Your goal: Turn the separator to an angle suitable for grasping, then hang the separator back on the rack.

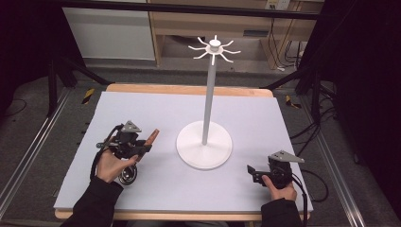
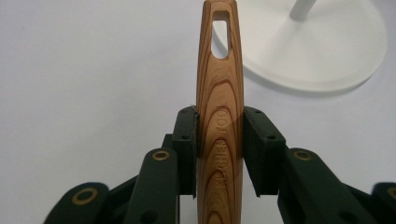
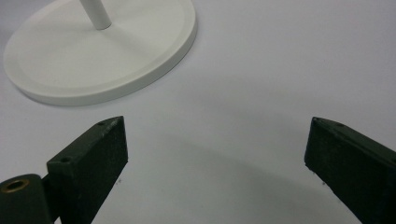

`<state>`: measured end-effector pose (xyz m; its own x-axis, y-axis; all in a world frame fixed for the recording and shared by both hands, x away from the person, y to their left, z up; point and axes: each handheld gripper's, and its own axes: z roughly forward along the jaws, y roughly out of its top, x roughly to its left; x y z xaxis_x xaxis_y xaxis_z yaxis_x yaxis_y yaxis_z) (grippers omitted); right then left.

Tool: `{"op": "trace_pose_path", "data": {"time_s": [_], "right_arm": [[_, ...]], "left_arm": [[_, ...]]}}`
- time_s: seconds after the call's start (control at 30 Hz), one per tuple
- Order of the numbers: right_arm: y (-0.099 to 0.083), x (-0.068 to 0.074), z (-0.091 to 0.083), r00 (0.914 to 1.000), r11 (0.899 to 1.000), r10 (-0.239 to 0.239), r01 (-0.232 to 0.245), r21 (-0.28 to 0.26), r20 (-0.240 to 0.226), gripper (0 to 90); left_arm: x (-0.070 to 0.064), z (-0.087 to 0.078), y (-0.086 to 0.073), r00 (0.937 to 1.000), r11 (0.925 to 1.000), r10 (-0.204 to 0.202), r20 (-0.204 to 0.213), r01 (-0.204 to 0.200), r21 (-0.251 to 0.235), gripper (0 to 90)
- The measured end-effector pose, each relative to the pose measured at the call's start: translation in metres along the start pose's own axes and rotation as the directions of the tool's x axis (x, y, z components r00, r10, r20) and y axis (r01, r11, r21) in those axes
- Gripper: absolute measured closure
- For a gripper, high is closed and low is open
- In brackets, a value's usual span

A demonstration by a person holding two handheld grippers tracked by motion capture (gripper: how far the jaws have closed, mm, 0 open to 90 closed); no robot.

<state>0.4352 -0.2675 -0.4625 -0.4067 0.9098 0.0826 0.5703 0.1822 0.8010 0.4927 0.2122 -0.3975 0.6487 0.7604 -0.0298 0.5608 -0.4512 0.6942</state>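
Clamping the brown wooden utensil handle (image 2: 219,121), the left gripper (image 1: 126,142) is held with its slotted end aimed at the white round-based hook stand (image 1: 204,144); right gripper (image 1: 265,172) is spread, empty, nearby.

The light-brown wooden handle with a slotted hanging hole (image 2: 219,112) runs off the bottom edge of the left gripper view, so its lower end is cut off there. In the high view only its reddish tip pokes out past the left tool (image 1: 142,144); the rest lies under the hand, and the round dark metallic piece (image 1: 128,176) below the palm is perhaps the utensil's head, too small to tell. The white round-based stand (image 3: 93,70) is cropped in both gripper views. Letters engraved on the handle are only partly readable.
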Motion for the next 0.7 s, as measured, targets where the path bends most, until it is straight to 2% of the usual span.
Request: {"op": "trace_pose_path", "data": {"time_s": [0.03, 0.07, 0.13, 0.23, 0.33, 0.37, 0.4, 0.43, 0.53, 0.57, 0.6, 0.7], "right_arm": [[0.0, 0.0, 0.0, 1.0, 1.0, -0.003, 0.003, -0.001, 0.001, 6.5], [0.0, 0.0, 0.0, 1.0, 1.0, -0.004, 0.004, -0.001, 0.003, 6.5], [0.0, 0.0, 0.0, 1.0, 1.0, -0.005, 0.005, 0.003, 0.004, 6.5], [-0.001, 0.0, 0.0, 1.0, 1.0, -0.007, 0.007, 0.004, 0.002, 6.6], [0.0, 0.0, 0.0, 0.9999, 1.0, -0.013, 0.013, 0.0, 0.002, 6.6], [0.0, 0.0, 0.0, 0.9999, 1.0, -0.013, 0.013, 0.0, 0.002, 6.6], [-0.001, 0.0, -0.001, 0.9999, 1.0, -0.013, 0.013, 0.0, 0.002, 6.6], [0.0, 0.0, -0.001, 0.9999, 1.0, -0.015, 0.015, -0.004, 0.002, 6.6], [0.0, 0.001, -0.002, 1.0, 1.0, -0.008, 0.008, -0.009, 0.0, 6.6], [0.0, 0.001, -0.002, 1.0, 1.0, -0.008, 0.008, -0.009, 0.0, 6.6], [-0.001, 0.001, -0.002, 1.0, 1.0, -0.009, 0.009, -0.008, 0.001, 6.6], [-0.001, 0.002, -0.002, 0.9998, 1.0, -0.02, 0.02, -0.006, 0.001, 6.6]], "left_arm": [[0.0, -0.006, -0.003, 0.9999, 0.9981, -0.012, 0.0, 0.012, -0.06, 67.4], [0.0, -0.006, -0.003, 0.9999, 0.9981, -0.012, 0.0, 0.012, -0.06, 67.4], [-0.001, -0.014, -0.003, 0.9994, 0.9913, -0.026, -0.021, 0.023, -0.13, 67.4], [0.0, -0.024, -0.005, 0.9988, 0.9783, -0.048, -0.013, 0.044, -0.202, 67.4], [-0.002, -0.033, -0.007, 0.9977, 0.9622, -0.061, -0.029, 0.051, -0.268, 67.4], [-0.002, -0.033, -0.007, 0.9977, 0.9622, -0.061, -0.029, 0.051, -0.268, 67.4], [-0.002, -0.038, -0.008, 0.997, 0.9493, -0.071, -0.029, 0.059, -0.309, 67.4], [-0.003, -0.041, -0.008, 0.9969, 0.9407, -0.077, -0.021, 0.065, -0.333, 67.4], [-0.005, -0.045, -0.008, 0.9967, 0.9277, -0.076, -0.027, 0.061, -0.368, 67.4], [-0.005, -0.045, -0.008, 0.9967, 0.9277, -0.076, -0.027, 0.061, -0.368, 67.4], [-0.008, -0.047, -0.008, 0.9965, 0.9194, -0.076, -0.035, 0.057, -0.389, 67.4], [-0.01, -0.05, -0.007, 0.9958, 0.9076, -0.082, -0.04, 0.058, -0.416, 67.3]]}}
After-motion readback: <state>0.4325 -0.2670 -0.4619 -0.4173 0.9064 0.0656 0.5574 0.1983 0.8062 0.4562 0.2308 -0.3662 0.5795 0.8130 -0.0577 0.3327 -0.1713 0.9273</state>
